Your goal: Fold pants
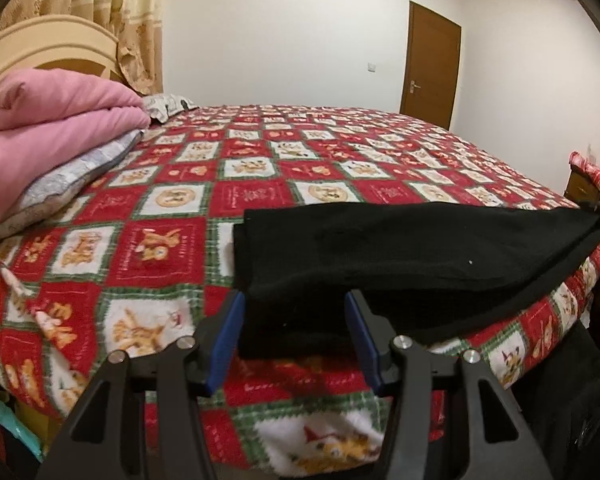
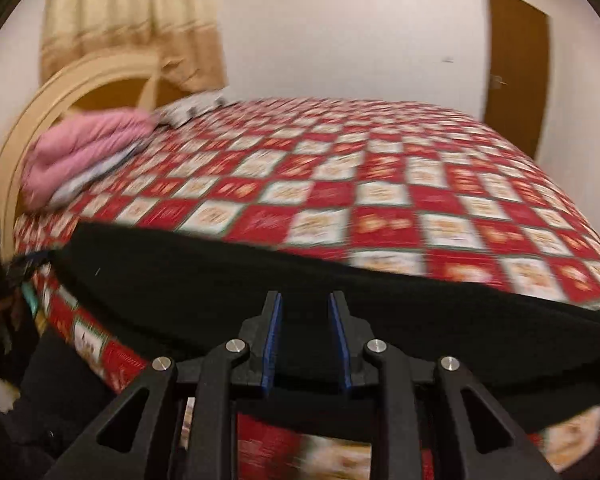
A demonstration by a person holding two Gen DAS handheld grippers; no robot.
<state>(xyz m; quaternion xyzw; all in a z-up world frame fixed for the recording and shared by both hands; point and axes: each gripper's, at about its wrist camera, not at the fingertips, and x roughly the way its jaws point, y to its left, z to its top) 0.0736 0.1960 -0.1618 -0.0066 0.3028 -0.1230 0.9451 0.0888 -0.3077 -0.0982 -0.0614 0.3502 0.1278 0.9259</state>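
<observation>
Left wrist view: left tongs (image 1: 295,300) sat nearest the lens, blue pads (image 1: 224,344) spread roughly halfway, straddling the near corner of the black pants (image 1: 400,256). Fabric lay between the pads, but neither pad pressed on it, so nothing was held. The pants were lying flat near the front edge of the bed (image 1: 284,168), on the red checked bedcover, already doubled into a long strip running off to the right; the far right end tapered toward something dark that I couldn't make out. Pink quilt (image 1: 52,128) was stacked on a grey pillow (image 1: 80,176) at the headboard end, well apart from the pants. Right wrist view: right tongs (image 2: 305,300) were closest, jaws standing at a narrow gap over the black pants (image 2: 340,300). The frame was motion-blurred, and dark cloth against black fingers hid any contact, so I couldn't tell whether they gripped fabric or only hovered. The pants spanned the bed's near edge from left to right in this view, with the bedcover (image 2: 380,200) behind. My read: lengthwise fold done, cross fold in hand, with the left end released or not yet taken. Next move likely needs a firm pinch on both layers at one end, then carrying it over to the other end with the edges aligned.
</observation>
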